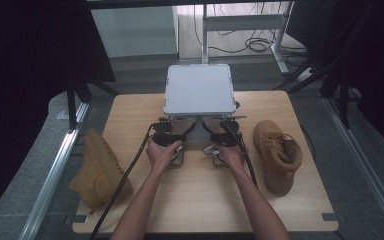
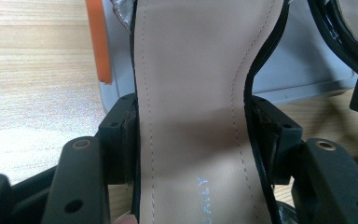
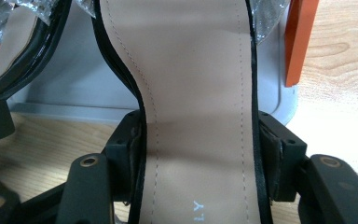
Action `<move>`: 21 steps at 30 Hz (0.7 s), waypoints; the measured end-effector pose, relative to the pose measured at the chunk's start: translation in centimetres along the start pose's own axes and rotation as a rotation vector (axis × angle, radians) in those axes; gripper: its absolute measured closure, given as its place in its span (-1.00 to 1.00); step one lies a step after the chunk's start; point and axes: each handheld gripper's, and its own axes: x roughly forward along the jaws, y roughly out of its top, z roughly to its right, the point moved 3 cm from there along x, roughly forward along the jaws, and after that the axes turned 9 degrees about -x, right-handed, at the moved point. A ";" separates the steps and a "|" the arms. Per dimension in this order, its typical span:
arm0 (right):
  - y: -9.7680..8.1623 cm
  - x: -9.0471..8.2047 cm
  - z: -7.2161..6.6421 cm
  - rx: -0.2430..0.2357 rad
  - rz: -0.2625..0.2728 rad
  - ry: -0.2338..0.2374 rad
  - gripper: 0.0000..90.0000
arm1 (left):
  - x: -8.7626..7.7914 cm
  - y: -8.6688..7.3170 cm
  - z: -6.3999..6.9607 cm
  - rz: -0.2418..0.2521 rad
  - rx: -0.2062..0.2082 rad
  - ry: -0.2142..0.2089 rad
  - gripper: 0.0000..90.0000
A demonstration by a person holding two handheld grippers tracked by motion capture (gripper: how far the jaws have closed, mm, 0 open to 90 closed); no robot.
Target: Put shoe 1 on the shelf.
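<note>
Lying off the table edge, well out to the left of the left gripper (image 1: 166,134), is a tan boot (image 1: 96,170) on its side. That gripper's jaws stand wide and press on both edges of a black sandal (image 2: 191,116) at the narrow waist of its beige insole, the toe end reaching ahead over the grey tray (image 2: 303,74) beneath the white box (image 1: 198,89); an orange strip (image 2: 98,42) stands ahead to the left of the jaws. Just beside it, the right gripper (image 1: 226,136) clamps the second sandal (image 3: 200,107) the same way, jaws wide, pads against its black edges, the toe pointing ahead onto the same tray. Further right, near that gripper, a second tan boot (image 1: 278,155) lies on the wooden table (image 1: 200,200).
</note>
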 end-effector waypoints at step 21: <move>0.4 1.0 0.4 0.060 -0.068 -0.005 -0.23 | 0.4 0.3 0.8 0.028 -0.010 -0.021 -0.17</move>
